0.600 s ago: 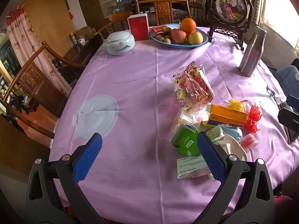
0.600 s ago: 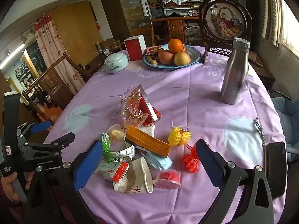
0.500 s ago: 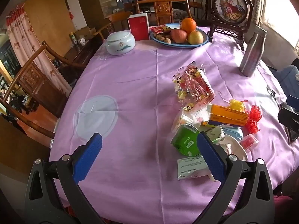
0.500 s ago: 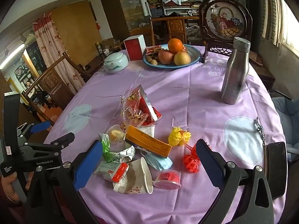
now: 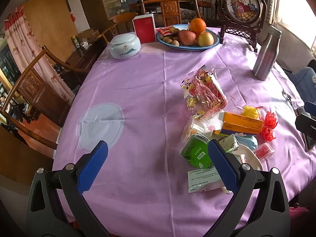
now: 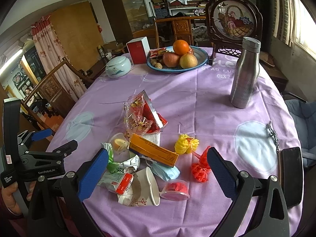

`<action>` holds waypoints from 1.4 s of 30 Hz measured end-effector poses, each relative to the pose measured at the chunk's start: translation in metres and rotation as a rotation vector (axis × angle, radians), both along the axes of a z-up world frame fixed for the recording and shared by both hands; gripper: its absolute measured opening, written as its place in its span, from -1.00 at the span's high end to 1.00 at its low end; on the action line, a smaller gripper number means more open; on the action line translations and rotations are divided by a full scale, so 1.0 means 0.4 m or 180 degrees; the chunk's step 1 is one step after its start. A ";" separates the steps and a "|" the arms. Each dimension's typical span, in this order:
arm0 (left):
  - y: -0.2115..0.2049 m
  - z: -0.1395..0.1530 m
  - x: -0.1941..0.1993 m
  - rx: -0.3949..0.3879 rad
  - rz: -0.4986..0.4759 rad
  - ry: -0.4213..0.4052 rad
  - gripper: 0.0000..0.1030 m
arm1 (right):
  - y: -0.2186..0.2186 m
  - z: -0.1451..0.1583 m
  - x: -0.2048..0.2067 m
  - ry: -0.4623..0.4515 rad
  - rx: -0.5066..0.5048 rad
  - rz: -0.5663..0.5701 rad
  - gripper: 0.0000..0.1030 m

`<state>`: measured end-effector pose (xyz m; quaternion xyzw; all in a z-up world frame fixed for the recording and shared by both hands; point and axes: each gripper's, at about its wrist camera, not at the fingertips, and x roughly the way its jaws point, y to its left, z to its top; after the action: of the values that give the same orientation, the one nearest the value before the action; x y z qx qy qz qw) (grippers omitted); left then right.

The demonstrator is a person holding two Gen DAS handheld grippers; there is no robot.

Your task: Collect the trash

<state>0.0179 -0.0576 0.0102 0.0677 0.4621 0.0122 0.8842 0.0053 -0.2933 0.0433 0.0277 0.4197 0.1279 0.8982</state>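
Two grippers up over the round table with the lilac cloth (image 6: 197,102), both tilted down at it and both holding nothing. Left gripper (image 5: 158,165) with blue pads spread wide, over bare cloth just left of the trash. Right gripper (image 6: 158,167) spread wide too, right above the near end of the pile. Trash all bunched together near the front edge: crinkly clear-and-red candy wrapper (image 6: 142,116), long orange cardboard box (image 6: 154,153), crushed white paper cup (image 6: 146,187), pale blue face mask (image 6: 165,170), green foil pouch (image 5: 197,154), small clear lidded cup with red stuff inside (image 6: 175,189), yellow mesh net (image 6: 185,144) and red mesh net (image 6: 200,167). Further back, well apart from the mess: blue plate of fruit (image 6: 201,59), steel bottle (image 6: 244,73), pale ceramic lidded jar (image 6: 118,67)
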 end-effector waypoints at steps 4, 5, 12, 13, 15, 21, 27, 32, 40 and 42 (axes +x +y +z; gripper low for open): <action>0.000 -0.001 0.000 0.0000 0.0004 0.0002 -0.89 | -0.001 -0.001 -0.001 -0.0056 0.0026 0.0004 -0.89; 0.000 -0.001 0.000 0.0002 0.0005 0.0001 -0.89 | -0.001 -0.001 0.000 -0.0054 0.0030 0.0006 -0.89; -0.002 -0.009 0.004 0.0029 0.0005 0.0028 -0.89 | -0.001 -0.004 0.004 -0.0008 0.0136 0.0000 -0.89; -0.002 -0.010 0.004 0.0030 0.0005 0.0028 -0.89 | -0.002 -0.004 0.003 -0.0007 0.0199 -0.0002 -0.89; -0.002 -0.010 0.003 0.0030 0.0006 0.0027 -0.89 | -0.002 -0.004 0.003 -0.0012 0.0202 -0.0003 -0.89; -0.002 -0.012 0.003 0.0032 0.0009 0.0028 -0.89 | -0.001 -0.016 0.010 0.0149 0.0156 -0.0022 -0.89; 0.003 -0.018 0.002 0.0026 0.0015 0.0032 -0.89 | -0.015 -0.006 0.007 -0.0030 0.0458 -0.0017 -0.89; 0.010 -0.021 0.002 0.0025 0.0027 0.0051 -0.89 | -0.016 -0.007 0.008 -0.0055 0.0409 -0.0019 -0.89; 0.010 -0.015 0.004 0.0031 0.0025 0.0071 -0.89 | -0.017 -0.010 0.009 -0.0020 0.0333 -0.0028 -0.89; 0.009 -0.015 0.003 0.0033 0.0019 0.0079 -0.89 | -0.017 -0.010 0.009 -0.0014 0.0326 -0.0033 -0.89</action>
<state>0.0191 -0.0540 0.0043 0.0711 0.4732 0.0164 0.8779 0.0088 -0.3002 0.0395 0.0756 0.4104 0.1446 0.8972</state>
